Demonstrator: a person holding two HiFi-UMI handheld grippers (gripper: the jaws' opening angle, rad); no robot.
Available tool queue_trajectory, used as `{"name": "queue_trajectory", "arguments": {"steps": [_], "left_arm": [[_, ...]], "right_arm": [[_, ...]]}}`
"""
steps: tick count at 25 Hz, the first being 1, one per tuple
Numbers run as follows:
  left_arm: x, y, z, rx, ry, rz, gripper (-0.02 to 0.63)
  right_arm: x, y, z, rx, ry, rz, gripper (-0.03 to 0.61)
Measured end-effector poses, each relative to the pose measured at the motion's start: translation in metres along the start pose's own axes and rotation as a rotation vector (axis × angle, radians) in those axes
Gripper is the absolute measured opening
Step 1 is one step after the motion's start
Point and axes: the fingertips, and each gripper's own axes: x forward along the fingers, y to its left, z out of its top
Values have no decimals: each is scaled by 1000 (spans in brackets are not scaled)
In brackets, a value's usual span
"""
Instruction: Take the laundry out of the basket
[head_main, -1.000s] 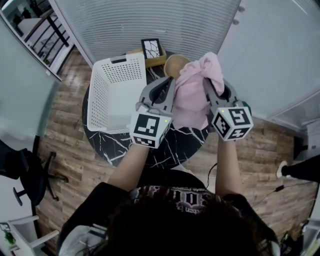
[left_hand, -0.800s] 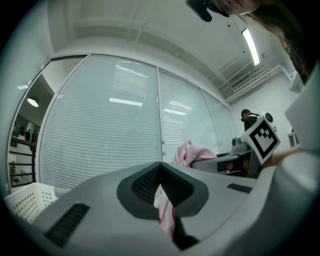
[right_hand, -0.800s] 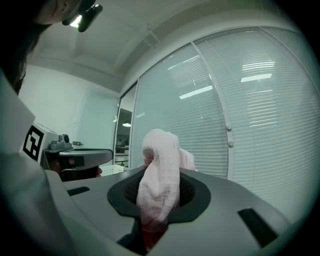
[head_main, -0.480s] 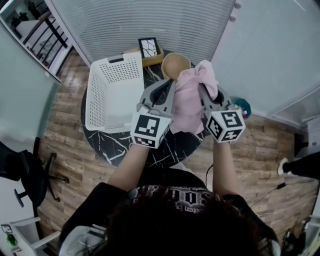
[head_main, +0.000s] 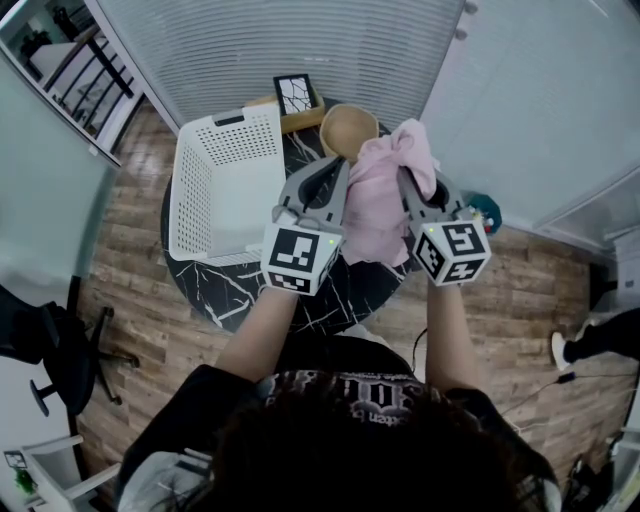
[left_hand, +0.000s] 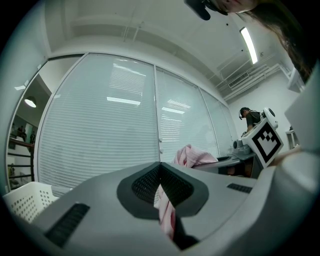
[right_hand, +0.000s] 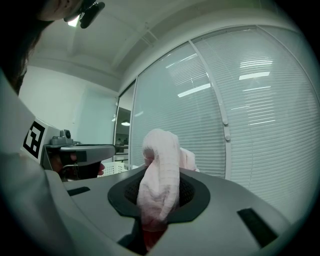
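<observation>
Since both the left gripper and the right gripper are clamped shut on the pink garment, it is held hanging between them, above the table. The white basket, left of the left gripper, appears empty; removal is judged done, and lowering to bare table, then release, is called for.

Left gripper clamped on pink cloth.
White basket at lower left; window blinds fill the centre.
</observation>
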Motion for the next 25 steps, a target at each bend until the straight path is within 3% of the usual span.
{"name": "queue_trajectory", "arguments": {"steps": [25], "left_arm": [[-6,2,4,6,1,12,0]], "right_arm": [[-5,5,-4,-8,16,6,81]]}}
